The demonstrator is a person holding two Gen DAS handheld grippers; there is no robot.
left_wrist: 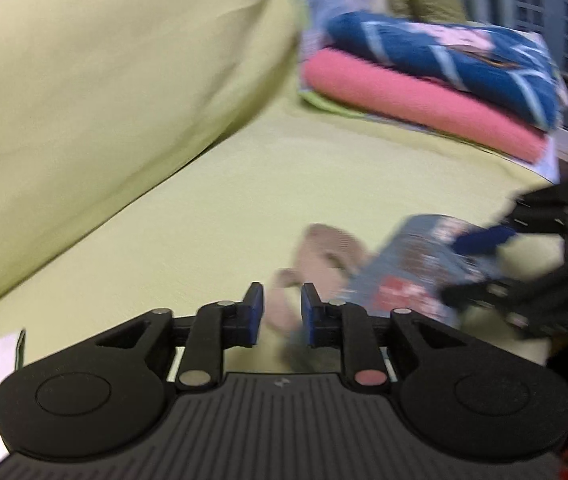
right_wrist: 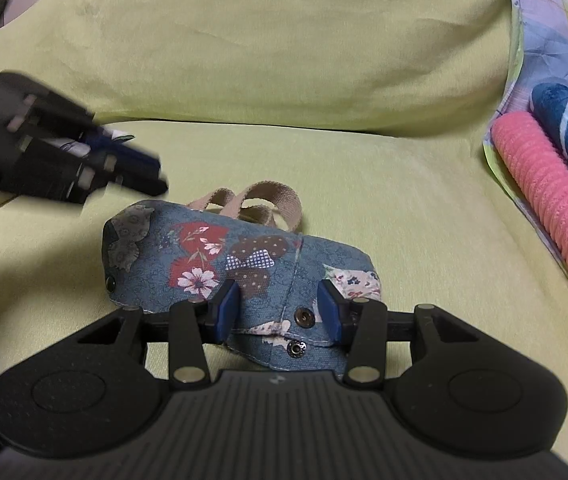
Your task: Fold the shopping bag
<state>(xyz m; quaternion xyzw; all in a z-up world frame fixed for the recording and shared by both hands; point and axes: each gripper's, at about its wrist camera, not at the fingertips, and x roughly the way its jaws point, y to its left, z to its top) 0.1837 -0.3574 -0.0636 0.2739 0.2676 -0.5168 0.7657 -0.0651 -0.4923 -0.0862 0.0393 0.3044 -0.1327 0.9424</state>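
bag [right_wrist: 240,264] mid-bed, bare sheet [right_wrist: 403,208] around

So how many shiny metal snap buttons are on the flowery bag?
3 on the blue flowery cloth shopping bag: two near its front edge, one dark at left. Others may be hidden.

Your right gripper [right_wrist: 279,307] hangs low, jaws spread wide; your left gripper [left_wrist: 282,309] hovers alongside, jaws narrowly parted.
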